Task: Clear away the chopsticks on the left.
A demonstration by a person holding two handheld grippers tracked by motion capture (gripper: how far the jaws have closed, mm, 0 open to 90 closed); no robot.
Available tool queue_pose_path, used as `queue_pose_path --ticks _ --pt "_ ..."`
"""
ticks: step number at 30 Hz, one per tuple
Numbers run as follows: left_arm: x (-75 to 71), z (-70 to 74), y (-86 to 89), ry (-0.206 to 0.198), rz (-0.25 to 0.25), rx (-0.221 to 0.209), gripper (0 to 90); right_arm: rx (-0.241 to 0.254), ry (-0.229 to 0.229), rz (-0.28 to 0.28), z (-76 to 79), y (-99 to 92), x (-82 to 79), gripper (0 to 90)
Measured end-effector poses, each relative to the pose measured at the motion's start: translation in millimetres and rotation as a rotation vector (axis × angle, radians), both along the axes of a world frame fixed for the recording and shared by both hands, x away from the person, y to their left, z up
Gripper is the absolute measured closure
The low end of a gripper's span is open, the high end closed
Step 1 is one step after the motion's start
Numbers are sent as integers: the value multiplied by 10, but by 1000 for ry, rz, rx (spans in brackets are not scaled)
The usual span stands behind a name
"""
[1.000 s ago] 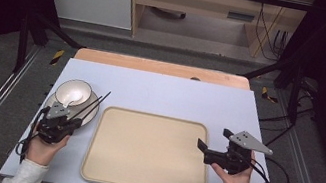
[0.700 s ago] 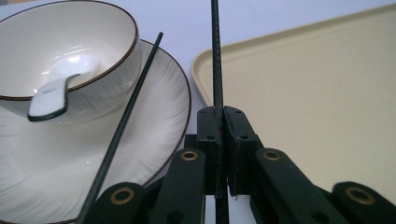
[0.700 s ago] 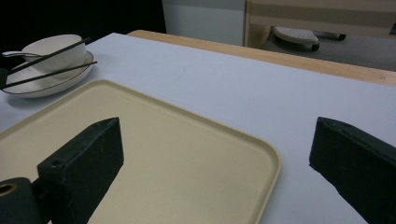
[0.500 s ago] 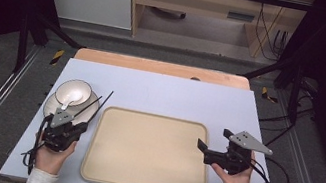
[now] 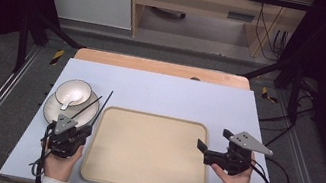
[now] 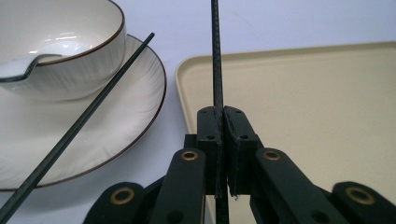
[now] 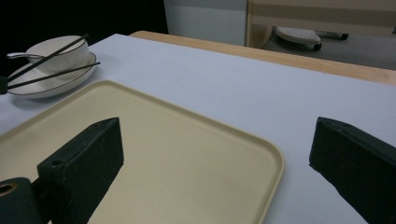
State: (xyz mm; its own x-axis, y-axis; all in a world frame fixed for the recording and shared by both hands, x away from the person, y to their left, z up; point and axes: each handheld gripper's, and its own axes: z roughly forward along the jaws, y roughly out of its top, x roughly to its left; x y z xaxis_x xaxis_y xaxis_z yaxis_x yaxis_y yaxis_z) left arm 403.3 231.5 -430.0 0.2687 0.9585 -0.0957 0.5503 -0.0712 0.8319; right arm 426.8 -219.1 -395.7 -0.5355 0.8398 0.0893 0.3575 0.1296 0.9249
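My left gripper (image 5: 87,129) (image 6: 222,114) is shut on a thin black chopstick (image 5: 102,108) (image 6: 216,56), which points away from me along the left rim of the beige tray (image 5: 149,155) (image 6: 303,93). A second black chopstick (image 5: 87,107) (image 6: 93,107) lies slanted across the white plate (image 5: 52,111) (image 6: 121,121). On that plate stands a white bowl (image 5: 75,90) (image 6: 70,42) with a white spoon (image 6: 23,70) in it. My right gripper (image 5: 213,140) (image 7: 217,128) stands open, level, over the tray's right edge (image 7: 275,168), with nothing between its jaws.
The tray lies in the middle of a pale blue table top (image 5: 165,94). A wooden strip (image 5: 160,67) runs along the far edge. The plate and bowl (image 7: 58,53) sit at the tray's far left corner. Dark floor, metal rails and cables surround the table.
My left gripper has drawn back toward the near edge and a little to the right, carrying the chopstick off the plate. The right gripper has stayed put.
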Motion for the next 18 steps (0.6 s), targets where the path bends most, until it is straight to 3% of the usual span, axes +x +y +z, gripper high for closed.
queue_pose_path --ticks 4,8,18 --pt "-47 -42 -44 7 23 -4 851 6 2 -3 9 -3 -5 32" --pt "-115 -100 -154 -12 43 5 851 6 -2 -1 12 -8 -6 32" --pt "-140 -275 -318 -15 64 -42 851 3 10 2 -5 14 2 33"
